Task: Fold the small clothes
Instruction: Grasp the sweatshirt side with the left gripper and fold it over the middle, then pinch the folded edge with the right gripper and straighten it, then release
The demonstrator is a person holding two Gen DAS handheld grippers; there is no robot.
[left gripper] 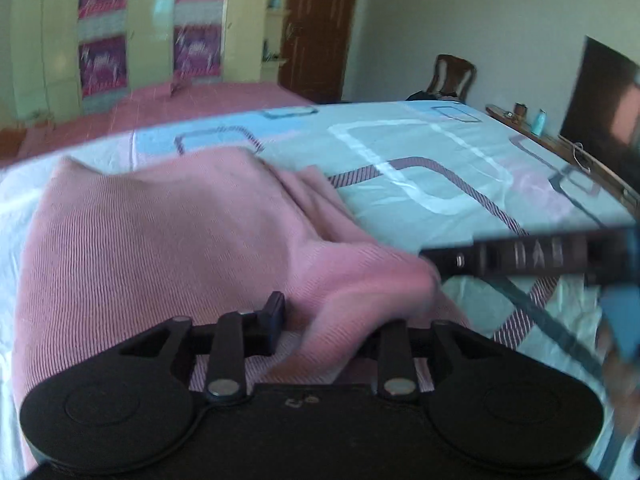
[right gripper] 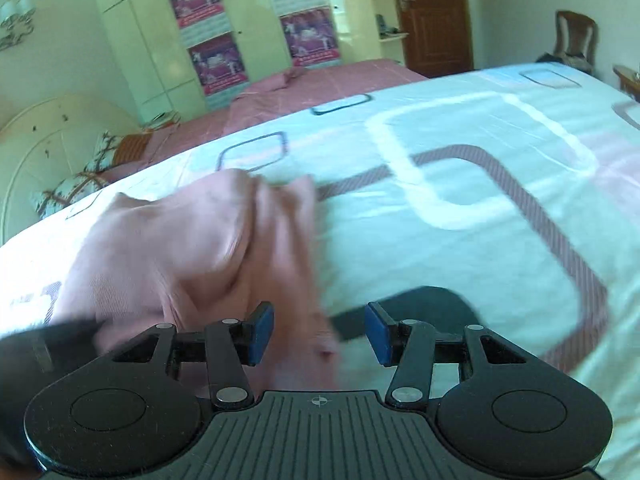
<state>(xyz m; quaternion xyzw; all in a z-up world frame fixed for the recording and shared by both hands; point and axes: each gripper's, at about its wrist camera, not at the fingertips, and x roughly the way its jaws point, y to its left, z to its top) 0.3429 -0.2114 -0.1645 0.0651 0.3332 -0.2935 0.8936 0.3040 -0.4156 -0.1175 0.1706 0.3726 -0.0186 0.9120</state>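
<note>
Pink ribbed knit garment (left gripper: 160, 240) on bed (left gripper: 420, 168), patterned sheet beneath. Soft, light, limp; likely to sag and bunch, best taken at hem corners. Left tool (left gripper: 332, 320) half buried in cloth, grip state unclear. Right tool (right gripper: 320, 332) spread wide, straddling garment edge, holding nothing.

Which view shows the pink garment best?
The left wrist view: the pink garment fills it, knit ribs sharp, though one corner blurs near the left gripper. The right wrist view shows it smaller and motion-blurred.
</note>
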